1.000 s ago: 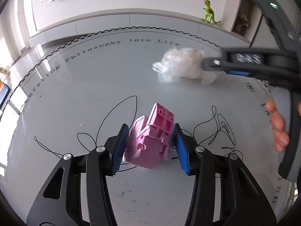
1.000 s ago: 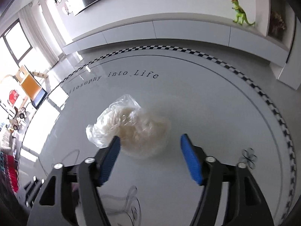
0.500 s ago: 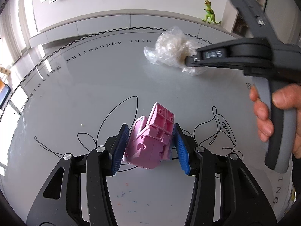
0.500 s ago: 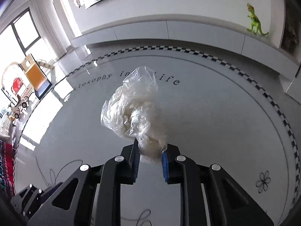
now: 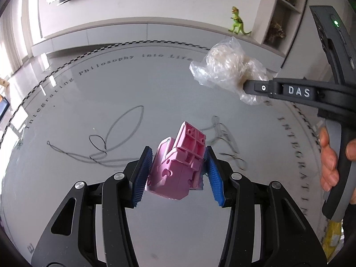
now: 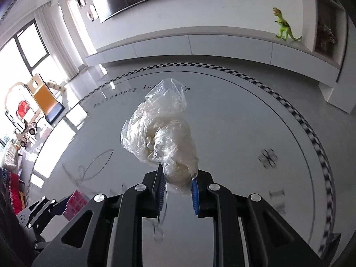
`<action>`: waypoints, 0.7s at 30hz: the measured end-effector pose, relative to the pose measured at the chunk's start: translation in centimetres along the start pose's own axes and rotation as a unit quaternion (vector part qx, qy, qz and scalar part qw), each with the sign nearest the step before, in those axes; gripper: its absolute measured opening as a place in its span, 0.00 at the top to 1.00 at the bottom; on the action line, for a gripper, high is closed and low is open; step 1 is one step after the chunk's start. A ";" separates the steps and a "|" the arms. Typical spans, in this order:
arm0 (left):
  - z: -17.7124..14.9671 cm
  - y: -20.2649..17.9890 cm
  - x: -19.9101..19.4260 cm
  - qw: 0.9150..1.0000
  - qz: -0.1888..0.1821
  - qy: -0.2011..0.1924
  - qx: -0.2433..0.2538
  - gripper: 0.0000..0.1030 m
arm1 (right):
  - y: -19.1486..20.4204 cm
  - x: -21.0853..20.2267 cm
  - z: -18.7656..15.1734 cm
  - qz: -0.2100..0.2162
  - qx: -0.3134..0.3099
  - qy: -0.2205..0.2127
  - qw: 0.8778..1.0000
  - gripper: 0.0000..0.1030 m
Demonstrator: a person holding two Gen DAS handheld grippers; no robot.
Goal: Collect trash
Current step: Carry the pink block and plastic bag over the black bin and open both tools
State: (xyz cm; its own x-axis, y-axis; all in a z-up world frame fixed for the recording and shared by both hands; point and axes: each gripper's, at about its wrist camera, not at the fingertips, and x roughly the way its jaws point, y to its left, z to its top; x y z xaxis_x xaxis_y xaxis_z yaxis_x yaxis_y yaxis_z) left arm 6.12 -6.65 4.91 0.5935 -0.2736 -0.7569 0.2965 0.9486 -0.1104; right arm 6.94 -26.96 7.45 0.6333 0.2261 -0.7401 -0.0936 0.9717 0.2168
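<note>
My left gripper [image 5: 178, 173] is shut on a pink plastic block [image 5: 178, 169] and holds it above the glossy grey floor [image 5: 111, 93]. My right gripper [image 6: 176, 189] is shut on a crumpled clear plastic bag [image 6: 162, 138] with whitish stuffing, lifted off the floor. In the left wrist view the bag [image 5: 227, 69] hangs from the right gripper [image 5: 247, 86] at the upper right. In the right wrist view the left gripper and pink block [image 6: 75, 202] show at the lower left.
The floor has printed lettering, a checkered ring [image 6: 307, 124] and line drawings. A white low cabinet [image 6: 200, 46] runs along the far wall with a green toy dinosaur [image 6: 284, 26] on it. Children's toys [image 6: 33, 102] stand at the left by the windows.
My right gripper closed on the plastic bag and lifted it off the floor. My left gripper kept hold of the pink block and rose a little.
</note>
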 end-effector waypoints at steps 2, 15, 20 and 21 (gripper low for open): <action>-0.3 -1.0 -0.8 1.000 -0.005 -0.002 0.005 0.54 | -0.7 -1.5 -0.7 0.004 0.008 -0.004 1.000 0.79; -3.0 -10.1 -6.5 0.997 -0.049 -0.019 0.059 0.54 | -6.1 -11.2 -6.6 -0.001 0.053 -0.041 0.998 0.79; -4.4 -14.2 -8.1 0.993 -0.077 -0.023 0.087 0.54 | -8.3 -15.1 -9.4 -0.029 0.069 -0.062 0.995 0.78; -4.8 -15.2 -8.5 0.992 -0.083 -0.024 0.094 0.54 | -8.9 -16.1 -10.1 -0.038 0.071 -0.068 0.994 0.78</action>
State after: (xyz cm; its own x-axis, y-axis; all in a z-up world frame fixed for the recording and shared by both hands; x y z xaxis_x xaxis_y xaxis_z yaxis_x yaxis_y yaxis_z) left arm -7.02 -17.95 9.90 0.5584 -0.4347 -0.7066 0.5248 0.8447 -0.1050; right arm -10.19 -38.58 11.00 0.7338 0.1321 -0.6663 0.0613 0.9640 0.2587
